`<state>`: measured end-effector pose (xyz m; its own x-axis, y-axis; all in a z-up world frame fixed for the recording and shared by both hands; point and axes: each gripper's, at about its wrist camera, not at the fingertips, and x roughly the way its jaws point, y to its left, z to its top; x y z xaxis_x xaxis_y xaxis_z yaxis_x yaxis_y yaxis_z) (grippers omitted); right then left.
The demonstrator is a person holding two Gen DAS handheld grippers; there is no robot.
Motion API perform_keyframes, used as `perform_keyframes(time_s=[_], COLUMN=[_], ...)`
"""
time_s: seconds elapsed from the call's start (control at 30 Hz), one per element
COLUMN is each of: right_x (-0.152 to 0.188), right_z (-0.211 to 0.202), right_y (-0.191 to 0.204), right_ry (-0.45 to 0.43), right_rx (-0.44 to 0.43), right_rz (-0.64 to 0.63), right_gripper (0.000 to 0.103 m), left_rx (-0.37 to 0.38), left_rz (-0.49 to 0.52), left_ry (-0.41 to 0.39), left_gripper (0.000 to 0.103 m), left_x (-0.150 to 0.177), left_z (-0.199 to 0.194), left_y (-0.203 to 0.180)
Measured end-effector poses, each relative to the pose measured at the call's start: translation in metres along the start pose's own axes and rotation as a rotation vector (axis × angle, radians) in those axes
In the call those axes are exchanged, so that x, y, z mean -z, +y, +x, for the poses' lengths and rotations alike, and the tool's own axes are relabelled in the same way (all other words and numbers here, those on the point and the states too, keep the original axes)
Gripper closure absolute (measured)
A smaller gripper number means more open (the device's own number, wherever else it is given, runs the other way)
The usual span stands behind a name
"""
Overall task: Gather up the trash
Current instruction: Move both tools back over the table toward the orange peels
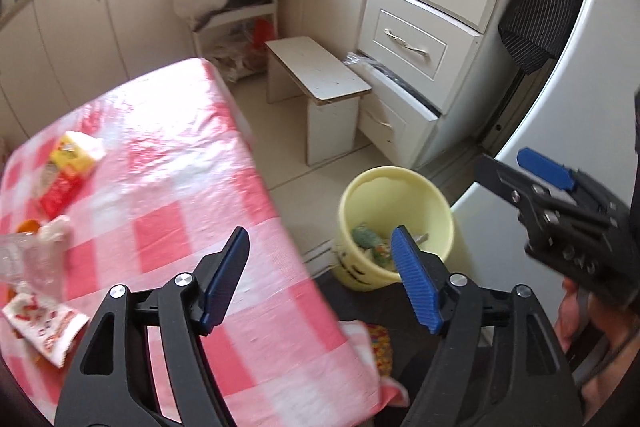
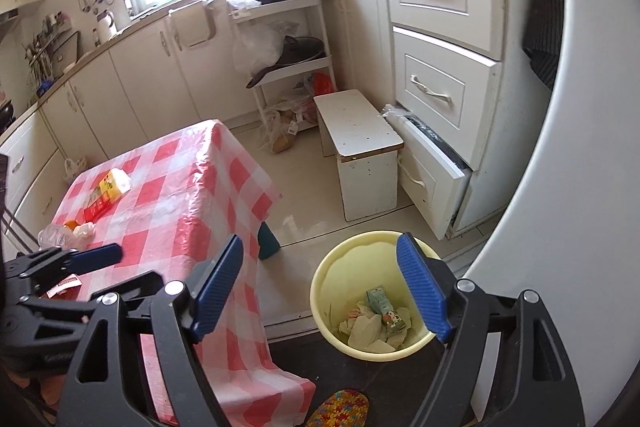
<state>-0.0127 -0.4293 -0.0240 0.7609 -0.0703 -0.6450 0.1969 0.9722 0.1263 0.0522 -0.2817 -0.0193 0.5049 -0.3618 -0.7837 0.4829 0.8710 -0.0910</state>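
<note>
- Left tool (image 1: 320,275): jaws spread wide, nothing between them. Sits low centre of the left view, over the worktop's near edge.
- Right tool (image 2: 320,283): also wide open and empty, hanging above the bin (image 2: 332,331) at lower centre of the right view.
- Bin: yellow, on the floor just beside the worktop's draped corner. Already holds crumpled paper and a small green carton (image 2: 379,301).
- Trash not yet collected, at the left edge of the left view: a yellow-red box (image 1: 70,173), a clear plastic bottle (image 1: 30,263), a printed wrapper (image 1: 44,325). An orange bit beside the bottle; can't tell what it is.
- Risks, as I judge them: the bottle looks crushed and slick, so it could squirt out of a pinch. The flat wrapper may drag the cloth (image 1: 180,167) along with it. The two tools are close together, so a reach across might knock them. A drop from the worktop edge could miss the bin.
- Surface: glossy red-white check cloth, wrinkled, hanging over the edge; likely slippery.
- Room: small kitchen, cream cabinets, a drawer (image 2: 430,167) ajar at right, a white stool (image 2: 360,151) centre, a fridge (image 2: 580,187) along the right.
</note>
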Motion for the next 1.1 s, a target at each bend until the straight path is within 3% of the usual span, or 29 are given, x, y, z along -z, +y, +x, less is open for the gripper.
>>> perform_keyframes(time_s=[0.13, 0.63, 1.1], right_x=[0.000, 0.000, 0.009], right_z=[0.002, 0.013, 0.022], right_y=[0.012, 0.051, 0.147], right_ry=[-0.003, -0.001, -0.003], right_rx=[-0.010, -0.045, -0.174], right_rz=[-0.034, -0.148, -0.361], right_gripper=[0.027, 0.026, 0.026], left_rx=[-0.042, -0.086, -0.236], left_rz=[0.012, -0.064, -0.328], left_ry=[-0.014, -0.047, -0.116], left_gripper=[0.029, 0.024, 0.022], left_x=[0.008, 0.025, 0.069], left_z=[-0.013, -0.044, -0.099], left_y=[0.007, 0.046, 0.172])
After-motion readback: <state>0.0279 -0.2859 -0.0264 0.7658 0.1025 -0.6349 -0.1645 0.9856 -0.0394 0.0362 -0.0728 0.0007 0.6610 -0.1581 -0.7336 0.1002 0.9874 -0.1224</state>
